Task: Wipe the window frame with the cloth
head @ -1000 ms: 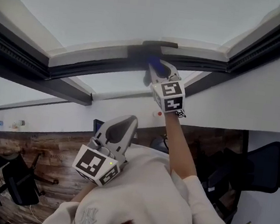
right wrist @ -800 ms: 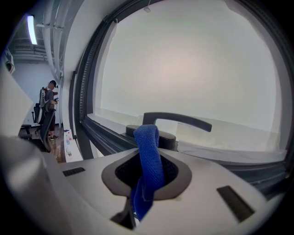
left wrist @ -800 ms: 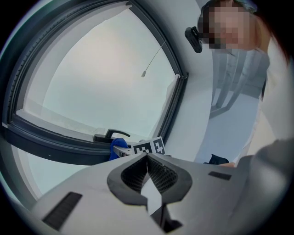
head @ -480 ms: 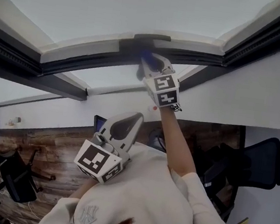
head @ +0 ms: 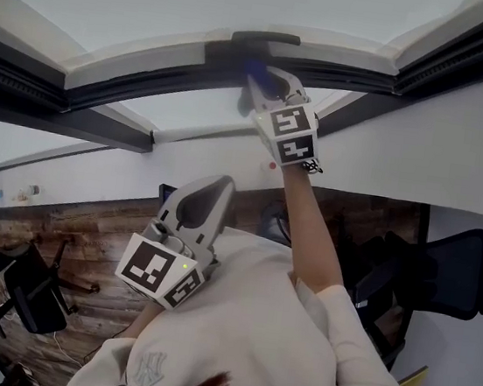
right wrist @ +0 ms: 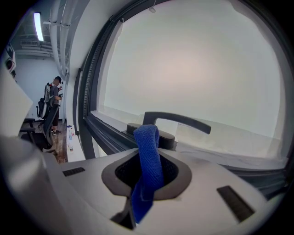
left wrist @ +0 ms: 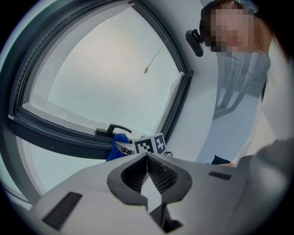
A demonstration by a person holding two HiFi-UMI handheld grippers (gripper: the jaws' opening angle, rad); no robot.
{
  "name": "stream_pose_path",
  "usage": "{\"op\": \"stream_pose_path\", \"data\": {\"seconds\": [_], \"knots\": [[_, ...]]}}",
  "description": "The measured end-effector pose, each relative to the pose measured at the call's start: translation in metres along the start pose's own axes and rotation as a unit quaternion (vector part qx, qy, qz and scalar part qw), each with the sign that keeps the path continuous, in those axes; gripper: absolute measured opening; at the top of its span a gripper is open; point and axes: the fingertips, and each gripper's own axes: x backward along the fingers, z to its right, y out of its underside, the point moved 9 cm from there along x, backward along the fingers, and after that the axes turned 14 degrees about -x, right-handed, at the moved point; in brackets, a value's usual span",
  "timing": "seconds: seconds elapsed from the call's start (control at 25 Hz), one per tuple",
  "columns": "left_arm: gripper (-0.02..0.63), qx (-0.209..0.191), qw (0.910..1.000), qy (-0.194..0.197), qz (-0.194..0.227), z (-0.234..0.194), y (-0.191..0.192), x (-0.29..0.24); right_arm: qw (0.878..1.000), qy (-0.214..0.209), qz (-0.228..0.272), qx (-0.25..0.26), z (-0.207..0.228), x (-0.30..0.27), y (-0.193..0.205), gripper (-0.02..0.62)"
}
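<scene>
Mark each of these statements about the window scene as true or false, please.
1. The right gripper is shut on a blue cloth. True.
2. The left gripper holds a second cloth. False: its jaws are together with nothing between them.
3. The cloth is close to the dark window handle. True.
4. Both grippers reach up to the window frame. False: only the right gripper does; the left gripper is held lower, apart from the frame.

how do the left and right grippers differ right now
The right gripper grips a blue cloth; the left gripper holds nothing. The right is raised to the window frame; the left hangs lower, away from it. Both have their jaws shut.
</scene>
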Motion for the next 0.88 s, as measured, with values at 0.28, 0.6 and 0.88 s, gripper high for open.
{"op": "stream_pose_path", "data": {"seconds": [0.28, 0.6, 0.88], "knots": [[0.009, -0.003, 1.0000, 0.003, -0.004, 0.002, 0.001, 0.000, 1.000, 0.023, 0.000, 0.003, 0.013, 0.008, 0.002, 0.052], [0.009, -0.009, 0.9999, 0.010, -0.002, 0.006, 0.000, -0.002, 0.999, 0.044, 0.000, -0.001, 0.028, 0.017, 0.005, 0.052], [0.009, -0.012, 0.9999, 0.008, 0.000, 0.007, -0.001, -0.005, 0.999, 0.054, 0.002, -0.009, 0.038, 0.022, 0.006, 0.052]]}}
